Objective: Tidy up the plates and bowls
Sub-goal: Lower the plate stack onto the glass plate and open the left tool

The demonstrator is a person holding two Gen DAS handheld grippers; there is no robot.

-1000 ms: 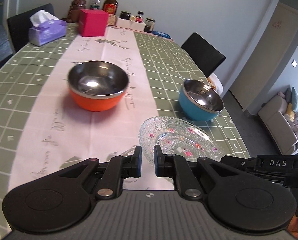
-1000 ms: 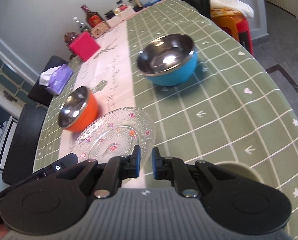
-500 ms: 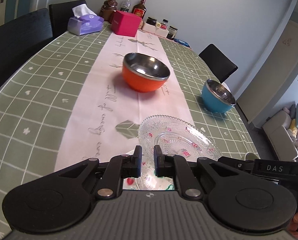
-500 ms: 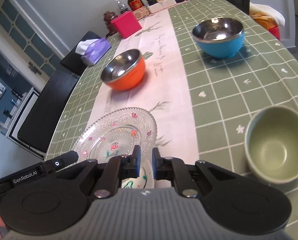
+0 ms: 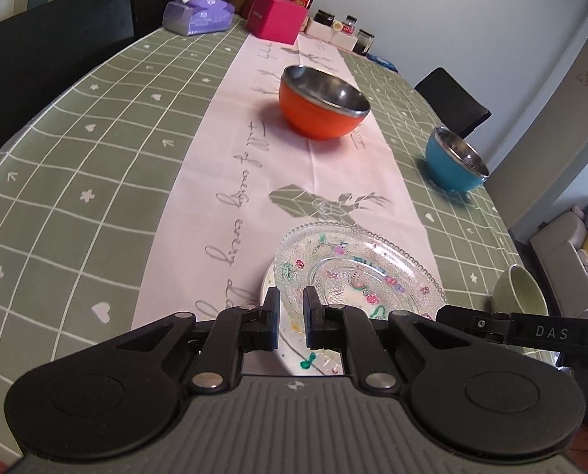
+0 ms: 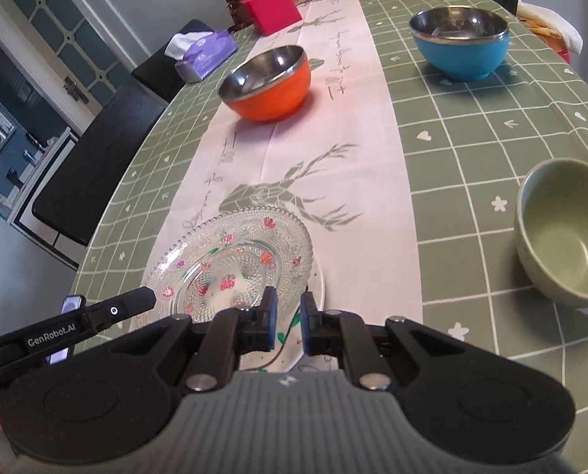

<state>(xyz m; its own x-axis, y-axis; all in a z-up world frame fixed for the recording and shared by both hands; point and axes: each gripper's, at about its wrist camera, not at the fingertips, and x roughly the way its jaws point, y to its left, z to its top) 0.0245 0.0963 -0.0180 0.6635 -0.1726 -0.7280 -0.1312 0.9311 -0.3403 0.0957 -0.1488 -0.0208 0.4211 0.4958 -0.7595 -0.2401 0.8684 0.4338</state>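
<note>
Both grippers, L (image 5: 291,318) & R (image 6: 285,322), fingers clamped on near rim of glass plate (image 6: 230,260), one each side. Plate sits over white painted plate (image 6: 294,339) on surface (image 6: 471,126). Orange bowl (image 5: 321,104), blue bowl (image 5: 453,166) farther back; green bowl (image 6: 562,233) to right.

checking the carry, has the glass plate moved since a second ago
Yes. The glass plate, gripped by both grippers, has come toward the near end of the table, away from the blue bowl, over a white plate.
</note>
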